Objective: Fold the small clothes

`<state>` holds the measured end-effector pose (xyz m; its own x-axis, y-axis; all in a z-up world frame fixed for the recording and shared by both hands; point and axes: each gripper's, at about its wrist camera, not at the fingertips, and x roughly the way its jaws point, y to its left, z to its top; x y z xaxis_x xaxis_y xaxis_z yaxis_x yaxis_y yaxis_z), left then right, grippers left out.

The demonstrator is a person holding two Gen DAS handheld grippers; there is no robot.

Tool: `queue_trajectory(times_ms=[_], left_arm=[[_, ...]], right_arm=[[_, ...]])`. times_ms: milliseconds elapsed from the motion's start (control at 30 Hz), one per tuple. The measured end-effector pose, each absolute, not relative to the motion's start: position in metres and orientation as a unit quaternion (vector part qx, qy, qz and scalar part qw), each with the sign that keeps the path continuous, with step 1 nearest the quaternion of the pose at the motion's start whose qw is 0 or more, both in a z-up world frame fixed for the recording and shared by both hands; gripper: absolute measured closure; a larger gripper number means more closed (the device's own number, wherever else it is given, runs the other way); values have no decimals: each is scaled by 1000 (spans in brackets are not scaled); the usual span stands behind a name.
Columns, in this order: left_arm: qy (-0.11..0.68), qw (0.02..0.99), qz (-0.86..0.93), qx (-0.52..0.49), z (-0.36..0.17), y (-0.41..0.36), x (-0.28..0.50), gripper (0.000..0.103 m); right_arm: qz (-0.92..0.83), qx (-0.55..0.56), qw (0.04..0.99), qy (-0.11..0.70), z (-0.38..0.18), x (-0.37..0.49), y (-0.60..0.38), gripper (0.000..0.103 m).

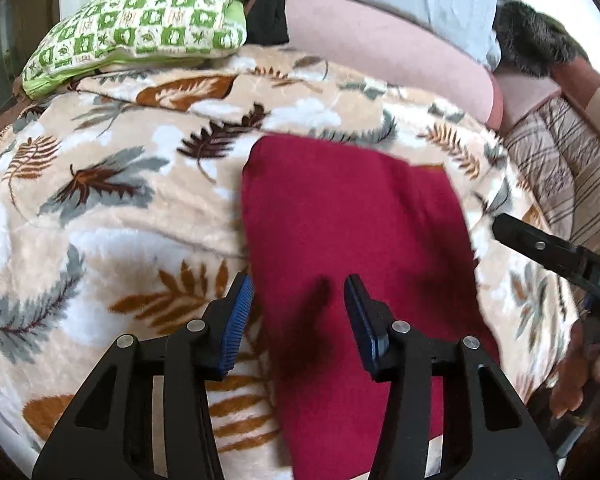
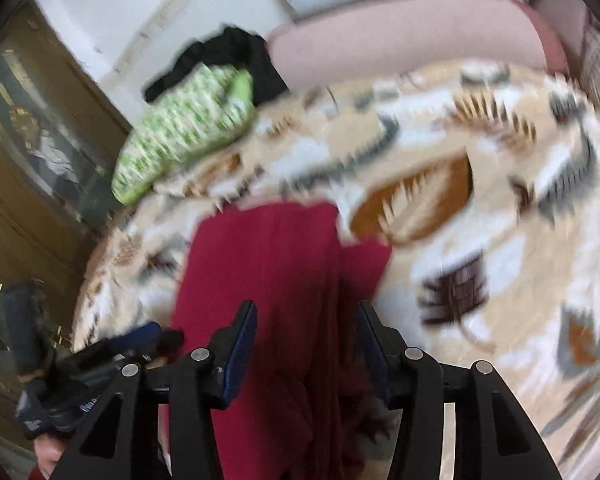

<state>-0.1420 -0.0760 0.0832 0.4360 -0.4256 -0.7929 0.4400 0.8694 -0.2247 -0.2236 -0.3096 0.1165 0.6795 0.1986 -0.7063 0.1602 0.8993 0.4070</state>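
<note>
Hovering above folded crimson knit garment (image 1: 352, 216), left tongs (image 1: 298, 316) stood spread, pinching nothing; garment lay flat on leaf-print fleece blanket (image 1: 112, 184), likely just released. Right view, blurred: right tongs (image 2: 306, 344) spread over garment's bunched near edge, apparently clear of cloth.
</note>
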Motion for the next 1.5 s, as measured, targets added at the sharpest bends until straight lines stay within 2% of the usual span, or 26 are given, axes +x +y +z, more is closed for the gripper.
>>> queue_trajectory(times_ms=[133, 300, 367, 500, 767, 967, 1067, 1267, 1500], left_arm=[[465, 848, -254, 5, 82, -88, -133, 55], [477, 845, -242, 12, 65, -102, -122, 55], [474, 846, -244, 17, 61, -106, -121, 48], [474, 848, -236, 34, 56, -112, -118, 43], [479, 847, -230, 26, 59, -104, -122, 42], [461, 861, -213, 41, 71, -98, -139, 42], [442, 871, -208, 44, 84, -92, -150, 42], [411, 890, -194, 47, 106, -84, -171, 42], [393, 899, -185, 57, 117, -76, -187, 42]], right_arm=[[29, 192, 898, 396, 121, -203, -292, 54], [37, 163, 891, 423, 91, -171, -280, 54], [13, 141, 883, 447, 70, -162, -281, 56], [5, 140, 881, 452, 55, -155, -285, 57], [12, 121, 884, 452, 95, -201, -268, 56], [-4, 88, 876, 475, 62, -232, -255, 55], [-4, 75, 879, 471, 72, -236, -250, 55], [-17, 102, 900, 423, 111, -253, -249, 54], [-36, 112, 905, 409, 129, -259, -244, 48]])
